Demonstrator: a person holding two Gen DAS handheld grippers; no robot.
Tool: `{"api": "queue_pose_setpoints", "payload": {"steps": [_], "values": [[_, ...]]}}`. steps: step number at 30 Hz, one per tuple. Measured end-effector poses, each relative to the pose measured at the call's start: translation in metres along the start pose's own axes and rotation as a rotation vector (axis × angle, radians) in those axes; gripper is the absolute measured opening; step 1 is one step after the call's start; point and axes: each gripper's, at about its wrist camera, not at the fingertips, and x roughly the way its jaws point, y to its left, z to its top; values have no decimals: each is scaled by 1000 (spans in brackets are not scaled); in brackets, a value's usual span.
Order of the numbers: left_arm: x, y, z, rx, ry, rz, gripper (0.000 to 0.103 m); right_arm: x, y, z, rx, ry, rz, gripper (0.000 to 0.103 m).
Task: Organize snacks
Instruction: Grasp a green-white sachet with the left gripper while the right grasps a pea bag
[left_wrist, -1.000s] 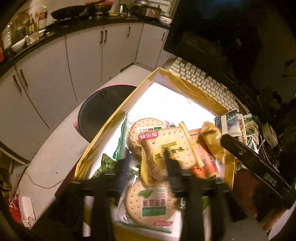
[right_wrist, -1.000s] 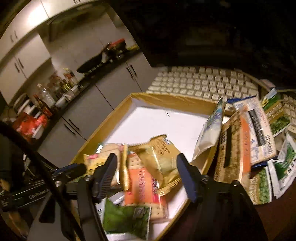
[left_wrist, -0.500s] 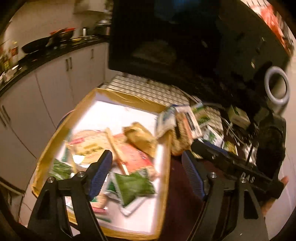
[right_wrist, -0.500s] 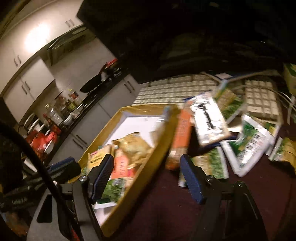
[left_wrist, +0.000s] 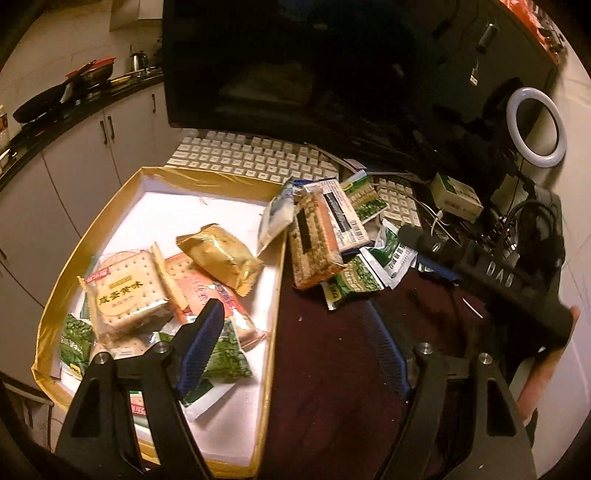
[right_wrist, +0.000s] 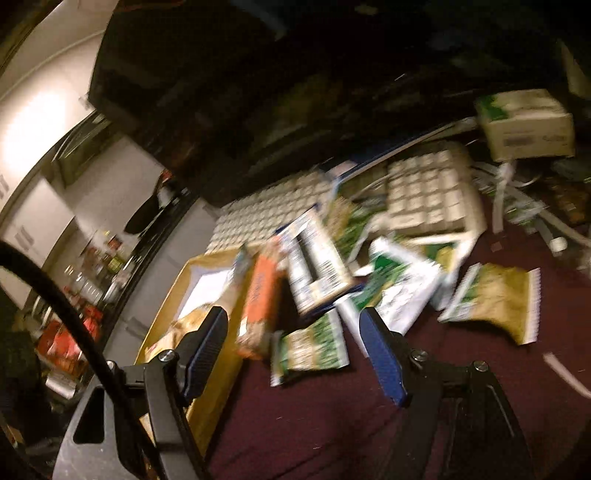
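Note:
A gold-rimmed cardboard box (left_wrist: 275, 295) with a white floor holds several snack packs: a square cracker pack (left_wrist: 125, 291), a gold pouch (left_wrist: 221, 258) and a green packet (left_wrist: 225, 358). A loose pile lies right of the box on the dark red cloth: an orange-edged cracker pack (left_wrist: 314, 243) and green packets (left_wrist: 354, 280). My left gripper (left_wrist: 295, 347) is open and empty, above the box's right wall. My right gripper (right_wrist: 295, 347) is open and empty, just above a green packet (right_wrist: 310, 347) beside the orange pack (right_wrist: 258, 306). Its body shows in the left wrist view (left_wrist: 491, 277).
A white keyboard (left_wrist: 251, 157) and a dark monitor (left_wrist: 332, 74) stand behind the box. A ring light (left_wrist: 535, 127), a small carton (left_wrist: 456, 197) and cables crowd the right. A yellow-green packet (right_wrist: 495, 299) lies apart on the cloth. Kitchen cabinets (left_wrist: 92, 147) are at left.
My left gripper let go of the cracker pack, opened and swung right off the box. My right gripper moved right from the box to the loose pile, staying open.

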Motion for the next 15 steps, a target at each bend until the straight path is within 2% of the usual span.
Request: {"api": "queue_pose_setpoints", "payload": {"steps": [6,13,15], "values": [[8,-12,2,16,21,-19,78,-16,-30,15,58,-62,-115,74],[14,-23,1,50,42,-41,78,-25,-68,25,170,-99,-288,74],[16,-24,1,53,49,-44,78,-21,-79,23,197,-86,-317,74]]}}
